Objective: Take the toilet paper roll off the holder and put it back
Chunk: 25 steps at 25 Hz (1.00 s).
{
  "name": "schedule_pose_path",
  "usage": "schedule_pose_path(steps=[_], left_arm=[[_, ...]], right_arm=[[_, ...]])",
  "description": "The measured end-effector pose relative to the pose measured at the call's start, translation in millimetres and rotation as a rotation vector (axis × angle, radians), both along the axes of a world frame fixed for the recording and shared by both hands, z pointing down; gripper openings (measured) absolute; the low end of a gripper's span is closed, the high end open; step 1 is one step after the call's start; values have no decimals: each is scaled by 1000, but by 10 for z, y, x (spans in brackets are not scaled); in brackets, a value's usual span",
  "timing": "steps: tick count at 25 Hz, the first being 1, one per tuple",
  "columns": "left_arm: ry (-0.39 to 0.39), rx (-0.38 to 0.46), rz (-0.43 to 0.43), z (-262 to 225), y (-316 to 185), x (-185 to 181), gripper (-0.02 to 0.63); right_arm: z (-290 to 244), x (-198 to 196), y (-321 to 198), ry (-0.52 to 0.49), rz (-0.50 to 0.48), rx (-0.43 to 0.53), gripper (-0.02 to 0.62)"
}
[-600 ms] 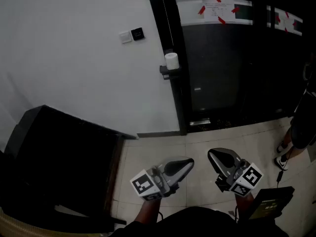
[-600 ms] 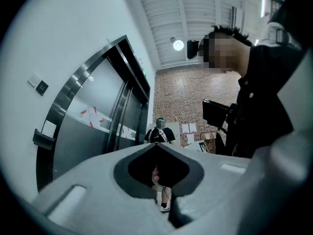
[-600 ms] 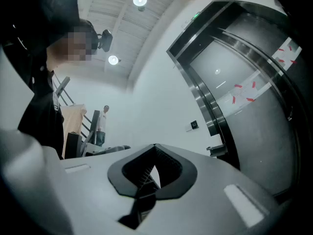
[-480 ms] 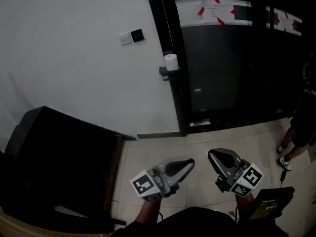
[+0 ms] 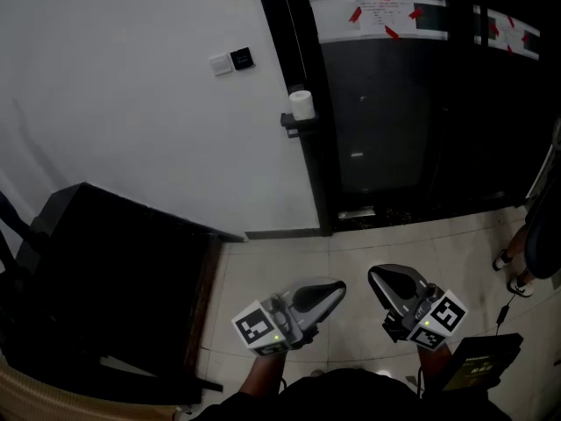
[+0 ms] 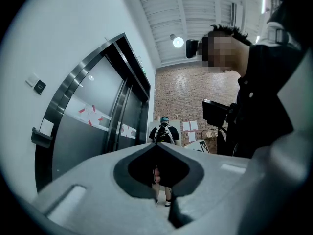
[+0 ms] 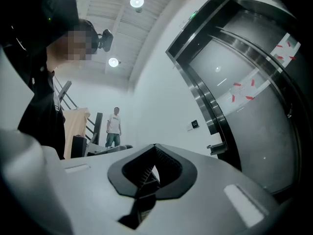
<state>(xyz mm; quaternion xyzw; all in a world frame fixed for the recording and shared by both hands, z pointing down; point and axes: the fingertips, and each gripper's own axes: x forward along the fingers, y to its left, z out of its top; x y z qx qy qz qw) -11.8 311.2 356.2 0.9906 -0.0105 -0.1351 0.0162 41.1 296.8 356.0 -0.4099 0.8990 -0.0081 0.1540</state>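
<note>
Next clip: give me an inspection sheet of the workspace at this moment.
Surface: pale tiled floor; no table.
Job's things: toilet paper roll upright on dark holder at the door frame, untouched.
Clutter: dark cabinet left; dark box bottom right.
Grippers: left gripper and right gripper both shut, empty, low, far from roll.
Cables: thin cable on floor, right.
Surroundings: white wall with switch, dark glass door with taped notice, bystander's legs at right edge.
</note>
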Motion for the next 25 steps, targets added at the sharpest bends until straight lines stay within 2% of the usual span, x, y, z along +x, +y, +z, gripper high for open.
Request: schedule_pose_path(steps=[7,14,20,25], left_arm=[[-18,-3,-57,-68,163,224,2],[-31,-16,-77,-84,1,327,2],[-33,6,-73,-17,-490,410,2],[11,10,-70,77,-1281,417,2]], right_arm=[[-8,291,160,-26,-26,-13,0],[5,401,10,-53,-47,-19,0],[123,508,-440,-48,-27,-26,0],[186,520,-1177,-7,-16,-26,0]])
